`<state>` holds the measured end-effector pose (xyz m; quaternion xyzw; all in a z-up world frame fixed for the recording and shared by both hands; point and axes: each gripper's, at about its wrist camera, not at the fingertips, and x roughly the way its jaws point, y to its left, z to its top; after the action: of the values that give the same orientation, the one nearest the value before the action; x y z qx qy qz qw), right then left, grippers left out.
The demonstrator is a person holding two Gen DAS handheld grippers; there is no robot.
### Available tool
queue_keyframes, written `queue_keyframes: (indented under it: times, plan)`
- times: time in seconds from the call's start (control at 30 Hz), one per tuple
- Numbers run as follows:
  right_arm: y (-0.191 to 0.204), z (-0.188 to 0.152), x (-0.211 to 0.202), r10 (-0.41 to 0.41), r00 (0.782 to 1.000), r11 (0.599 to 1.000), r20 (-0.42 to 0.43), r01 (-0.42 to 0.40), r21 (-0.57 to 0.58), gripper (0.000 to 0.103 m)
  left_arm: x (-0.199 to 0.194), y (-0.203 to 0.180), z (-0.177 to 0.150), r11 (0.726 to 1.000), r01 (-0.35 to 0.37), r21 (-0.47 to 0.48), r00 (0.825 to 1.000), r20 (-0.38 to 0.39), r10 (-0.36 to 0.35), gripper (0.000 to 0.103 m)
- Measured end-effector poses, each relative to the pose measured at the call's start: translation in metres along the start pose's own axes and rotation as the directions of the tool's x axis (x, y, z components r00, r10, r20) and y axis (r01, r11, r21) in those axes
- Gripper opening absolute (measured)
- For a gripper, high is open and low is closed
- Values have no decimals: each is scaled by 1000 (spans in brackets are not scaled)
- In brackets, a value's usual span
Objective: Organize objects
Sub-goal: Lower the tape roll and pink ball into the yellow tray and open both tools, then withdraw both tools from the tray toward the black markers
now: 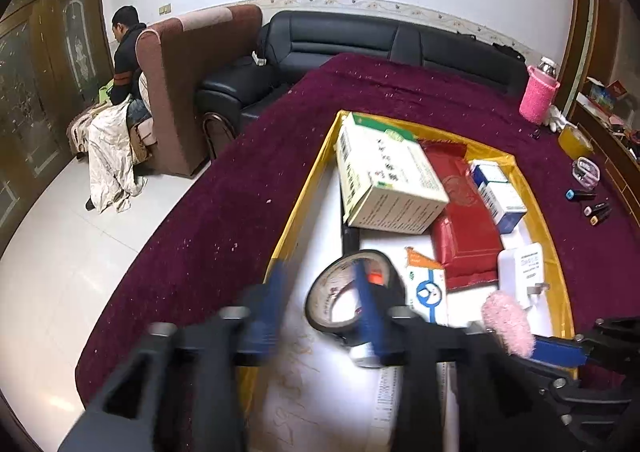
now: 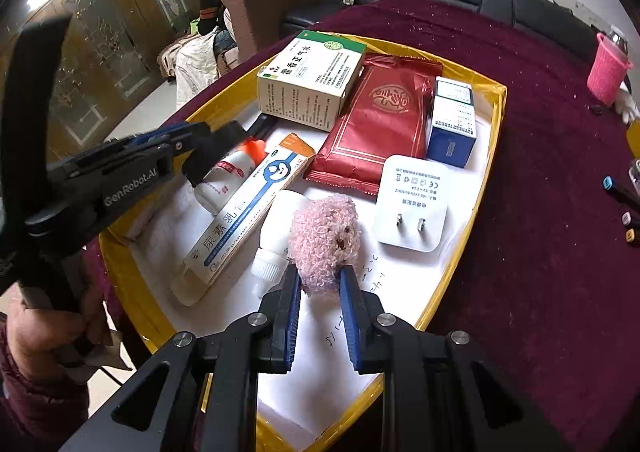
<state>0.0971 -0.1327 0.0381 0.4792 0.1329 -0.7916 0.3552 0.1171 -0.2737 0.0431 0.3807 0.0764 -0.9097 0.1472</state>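
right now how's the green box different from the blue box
The green box is larger and cream with a green stripe; the blue box is smaller, white above and blue at its near end. The green box sits left of the red packet, the blue box right. Both lie in the yellow tray.

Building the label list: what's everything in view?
tray: 1, yellow, on maroon cloth
medicine box: 1, green-white, tray far end
packet: 1, red, tray middle
small boxes: 2, blue-white, right of packet
charger: 1, white, tray right
ointment box: 1, white-blue, tray left
bottles: 2, white, flanking ointment box
tape roll: 1, black, at left tool
fluffy ball: 1, pink, in right tool
sleeved bottle: 1, pink, cloth far right
left tool: blue pads, grip unclear
right tool: blue pads, gripping fluffy ball
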Motion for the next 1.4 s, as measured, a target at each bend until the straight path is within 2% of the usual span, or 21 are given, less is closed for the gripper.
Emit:
queue_keyframes:
  times: [0.03, 0.1, 0.3, 0.37, 0.43, 0.5, 0.67, 0.93, 1.4]
  plan:
    - [2, 0, 0, -7, 1000, 1000, 1, 7, -7, 23, -4, -1, 1, 1000, 13, 0, 1000, 9, -13, 54]
    - [3, 0, 0, -14, 1000, 1000, 3, 14, -18, 23, -11, -4, 2, 1000, 5, 6, 1000, 25, -5, 74]
    - [7, -1, -3, 1, 1000, 1000, 4, -1, -23, 30, -35, -11, 10, 1000, 12, 16, 997, 79, -13, 87]
    - [8, -2, -7, 12, 1000, 1000, 15, -12, -24, 34, -42, -13, 12, 1000, 11, 23, 995, 95, -13, 88]
    - [9, -2, -12, 15, 999, 999, 34, -14, -31, 43, -49, -18, 13, 999, -2, 38, 994, 113, -3, 89]
    - [12, -3, -21, 13, 998, 999, 65, -11, -42, 57, -53, -22, 14, 999, -15, 50, 992, 124, 9, 89]
    - [16, -6, -40, -8, 992, 997, 128, 17, -70, 68, -60, -27, 16, 997, -33, 65, 991, 134, 24, 91]
    - [2, -10, -53, -1, 987, 1000, 161, 6, -29, 75, -67, -37, 17, 993, -83, 85, 986, 149, 70, 92]
    - [-50, -26, -75, -2, 977, 995, 214, -21, 101, 80, -72, -76, 17, 978, -105, 177, 986, 149, 79, 94]
